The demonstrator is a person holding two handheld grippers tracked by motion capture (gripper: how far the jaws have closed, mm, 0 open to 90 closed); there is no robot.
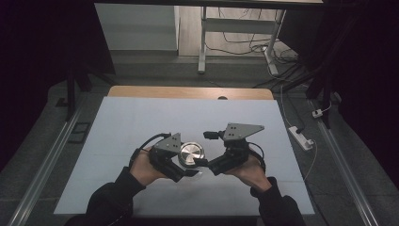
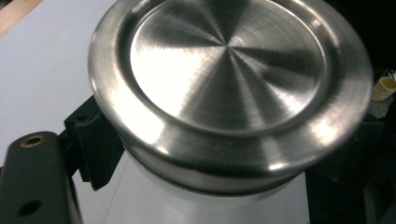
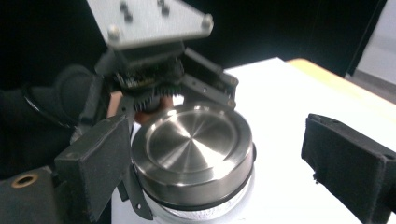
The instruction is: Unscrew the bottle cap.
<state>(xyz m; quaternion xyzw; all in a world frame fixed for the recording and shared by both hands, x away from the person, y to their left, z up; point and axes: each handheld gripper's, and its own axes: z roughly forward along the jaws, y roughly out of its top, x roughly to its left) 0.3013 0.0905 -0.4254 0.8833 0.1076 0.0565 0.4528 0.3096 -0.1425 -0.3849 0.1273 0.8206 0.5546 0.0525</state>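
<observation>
Here the jar (image 3: 196,163) stands on the table (image 1: 117,127) near its front edge, clamped by the left gripper (image 1: 181,162). The right gripper (image 3: 210,158) stands released around the lid (image 1: 191,153), one pad clear of it; a careless re-grip could tip the jar.

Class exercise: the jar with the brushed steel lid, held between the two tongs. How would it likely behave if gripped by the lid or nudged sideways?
The steel lid looks smooth and rounded, so pads would probably slip on it. The jar's clear body may be glass, likely fragile. It looks squat, so probably more apt to slide than tip.
</observation>
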